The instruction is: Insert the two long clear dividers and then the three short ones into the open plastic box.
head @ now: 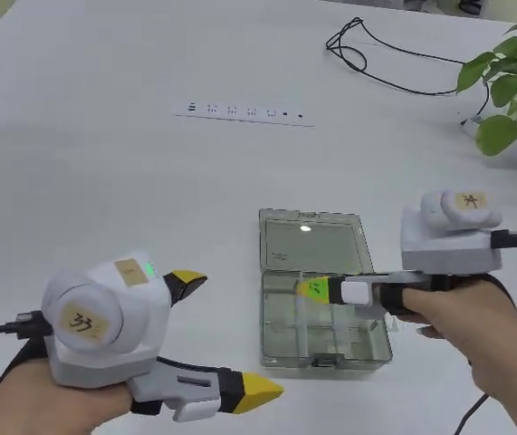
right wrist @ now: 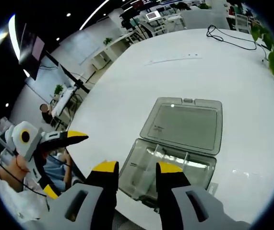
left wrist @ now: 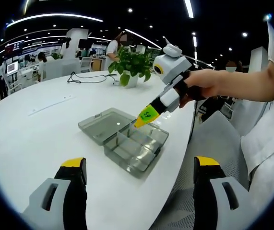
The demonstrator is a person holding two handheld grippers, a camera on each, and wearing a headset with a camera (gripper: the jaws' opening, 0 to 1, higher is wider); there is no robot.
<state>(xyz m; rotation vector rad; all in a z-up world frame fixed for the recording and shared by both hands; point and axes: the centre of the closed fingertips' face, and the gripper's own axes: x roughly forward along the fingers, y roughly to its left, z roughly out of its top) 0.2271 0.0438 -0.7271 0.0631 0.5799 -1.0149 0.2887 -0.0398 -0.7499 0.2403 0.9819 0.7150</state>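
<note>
The open plastic box (head: 326, 349) lies on the white table with its lid (head: 312, 243) folded flat behind it. Clear dividers (head: 300, 317) stand inside it; I cannot make out how many. My right gripper (head: 316, 290) hovers over the box's middle, its jaws a narrow gap apart with nothing visible between them (right wrist: 137, 167). From the left gripper view the box (left wrist: 134, 146) sits ahead, with the right gripper's yellow tip (left wrist: 146, 115) just above it. My left gripper (head: 231, 335) is held wide open at the box's left, empty (left wrist: 139, 163).
A white power strip (head: 244, 112) lies farther back on the table. A black cable (head: 376, 63) loops at the back right beside a potted plant (head: 512, 82). The table's edge runs near the box (left wrist: 175, 158). People stand far behind.
</note>
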